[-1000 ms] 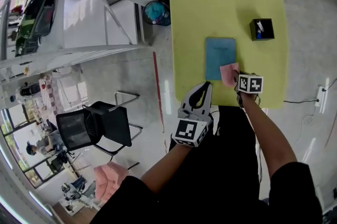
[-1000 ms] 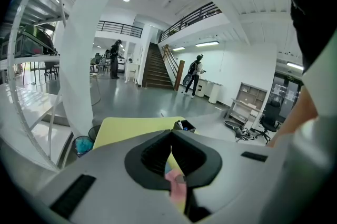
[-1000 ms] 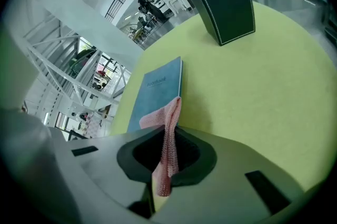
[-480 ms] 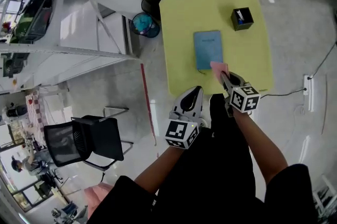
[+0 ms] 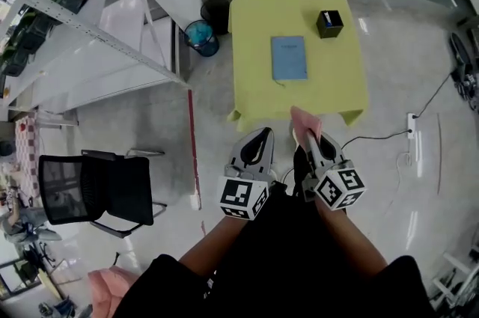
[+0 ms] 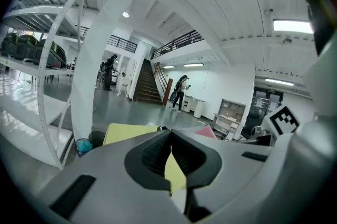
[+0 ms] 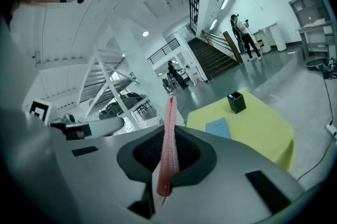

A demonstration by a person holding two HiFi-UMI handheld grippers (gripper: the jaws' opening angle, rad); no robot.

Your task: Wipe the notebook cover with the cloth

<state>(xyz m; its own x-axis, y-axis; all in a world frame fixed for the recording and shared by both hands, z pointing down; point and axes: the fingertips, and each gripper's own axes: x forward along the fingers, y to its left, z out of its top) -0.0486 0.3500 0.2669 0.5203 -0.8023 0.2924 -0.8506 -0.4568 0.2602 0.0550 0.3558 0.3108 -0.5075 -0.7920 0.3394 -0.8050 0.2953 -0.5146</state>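
Both grippers have drawn back from the yellow table (image 5: 329,84). The pink cloth (image 5: 305,119), which lay at the notebook's near edge a second ago, now hangs clear of the tabletop on the person's side. The right gripper (image 5: 309,141) has its jaws closed on the cloth, which stands up between them as a thin, edge-on strip in the right gripper view. The left gripper (image 5: 262,133) is beside it with its jaws pressed together and nothing between them.

The blue notebook (image 5: 289,57) lies flat near the middle of the table, well apart from both grippers. Print on its cover is too small to read. A black box (image 5: 329,23) sits toward the far right corner, with no legible label. Each gripper's cube shows black-and-white square markers only.
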